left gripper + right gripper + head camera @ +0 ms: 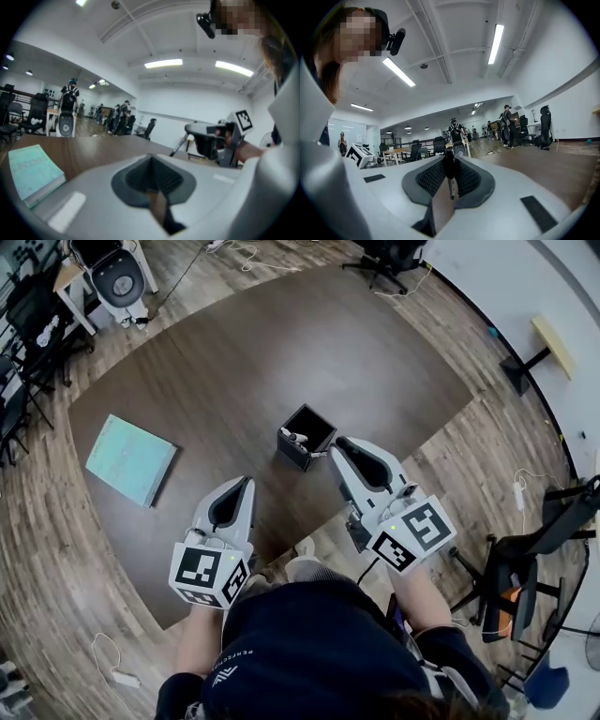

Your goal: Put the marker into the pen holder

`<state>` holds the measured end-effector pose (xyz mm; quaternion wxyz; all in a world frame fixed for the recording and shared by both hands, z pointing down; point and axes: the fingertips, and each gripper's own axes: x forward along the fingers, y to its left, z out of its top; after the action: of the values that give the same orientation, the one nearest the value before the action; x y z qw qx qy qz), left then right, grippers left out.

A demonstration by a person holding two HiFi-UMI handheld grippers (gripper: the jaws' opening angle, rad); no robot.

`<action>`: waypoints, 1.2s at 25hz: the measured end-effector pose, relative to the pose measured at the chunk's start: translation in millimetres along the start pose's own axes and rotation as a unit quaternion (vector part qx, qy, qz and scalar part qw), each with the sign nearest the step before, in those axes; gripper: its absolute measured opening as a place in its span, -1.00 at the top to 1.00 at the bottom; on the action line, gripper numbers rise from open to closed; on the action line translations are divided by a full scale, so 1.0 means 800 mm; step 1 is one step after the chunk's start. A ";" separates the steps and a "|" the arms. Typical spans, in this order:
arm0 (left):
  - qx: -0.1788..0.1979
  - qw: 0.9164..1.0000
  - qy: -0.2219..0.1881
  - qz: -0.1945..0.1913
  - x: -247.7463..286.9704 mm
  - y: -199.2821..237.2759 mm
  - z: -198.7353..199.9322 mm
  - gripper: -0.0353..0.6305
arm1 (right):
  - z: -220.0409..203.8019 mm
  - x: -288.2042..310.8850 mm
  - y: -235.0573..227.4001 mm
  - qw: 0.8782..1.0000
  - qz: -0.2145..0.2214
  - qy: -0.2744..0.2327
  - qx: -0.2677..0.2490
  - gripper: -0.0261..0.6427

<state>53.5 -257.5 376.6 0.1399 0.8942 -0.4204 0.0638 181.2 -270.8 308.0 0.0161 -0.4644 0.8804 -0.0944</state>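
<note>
Two grippers, grey matte shells with ribbed black pads. My left gripper [242, 487]: jaws pressed together, nothing between them. My right gripper [341, 447]: same, pads meeting at a seam, empty. One marker [296, 437] already sits in the pen holder [292, 454], pale end up against the near-left wall. The holder is a single square, black, open-top box on the dark wood-grain table [281, 343], with my right tip just beside it. One teal book [131, 459] lies flat, well apart on the left.
</note>
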 end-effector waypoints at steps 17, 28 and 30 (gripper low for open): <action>-0.030 0.997 0.011 0.070 0.039 0.024 -0.025 0.88 | -0.066 0.051 -0.047 0.996 0.049 0.073 -0.012 0.79; -0.048 0.994 0.020 0.093 0.041 0.042 -0.042 0.88 | -0.104 0.072 -0.039 0.990 0.078 0.118 -0.026 0.78; -0.051 0.994 0.022 0.096 0.040 0.044 -0.045 0.88 | -0.111 0.074 -0.038 0.989 0.078 0.124 -0.033 0.78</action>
<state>47.2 -291.6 425.2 0.1875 0.8401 -0.5035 0.0750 162.3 -323.0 404.0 -0.1008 -0.3794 0.9118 -0.1207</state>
